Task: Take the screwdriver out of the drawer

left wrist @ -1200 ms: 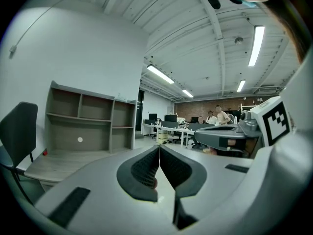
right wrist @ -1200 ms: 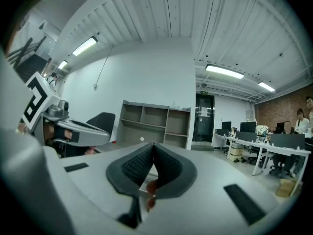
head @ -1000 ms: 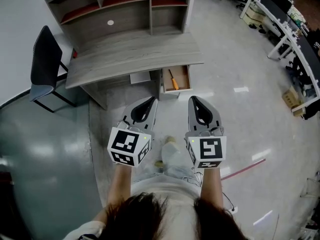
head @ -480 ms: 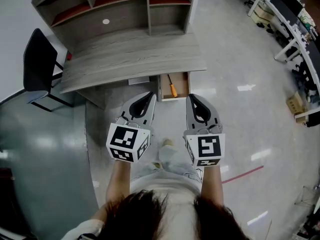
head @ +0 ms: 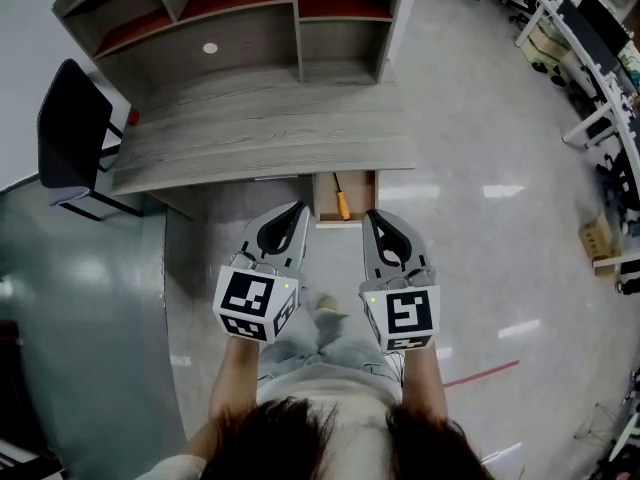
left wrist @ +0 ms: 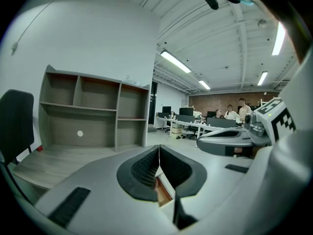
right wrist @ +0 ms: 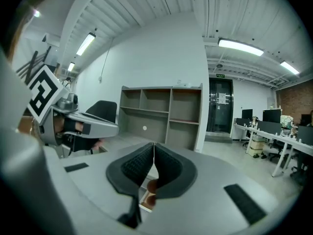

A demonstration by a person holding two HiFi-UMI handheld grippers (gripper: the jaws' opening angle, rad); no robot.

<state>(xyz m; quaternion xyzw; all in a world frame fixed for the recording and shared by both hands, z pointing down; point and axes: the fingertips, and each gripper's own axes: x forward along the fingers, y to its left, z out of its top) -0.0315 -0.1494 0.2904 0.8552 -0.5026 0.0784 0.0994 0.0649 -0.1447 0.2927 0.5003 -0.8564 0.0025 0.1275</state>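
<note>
In the head view an orange-handled screwdriver (head: pixel 342 204) lies in the open drawer (head: pixel 325 199) under the front edge of the grey desk (head: pixel 260 128). My left gripper (head: pixel 299 208) and right gripper (head: pixel 370 214) are held side by side in front of the drawer, short of it, both shut and empty. The left gripper view has its jaws (left wrist: pixel 159 148) closed tip to tip, a sliver of the drawer below them. The right gripper view has its jaws (right wrist: pixel 154 145) closed too, with a bit of the drawer seen through the gap lower down.
A black chair (head: pixel 68 133) stands left of the desk. A shelf unit (head: pixel 240 18) sits on the desk's back. Office desks (head: pixel 590 48) line the far right. A red line (head: pixel 480 373) marks the glossy floor. The person's legs and shoe (head: pixel 325 308) are below the grippers.
The desk and drawer have drawn nearer as the person walks up; both grippers have stayed shut and side by side, now just short of the drawer front.
</note>
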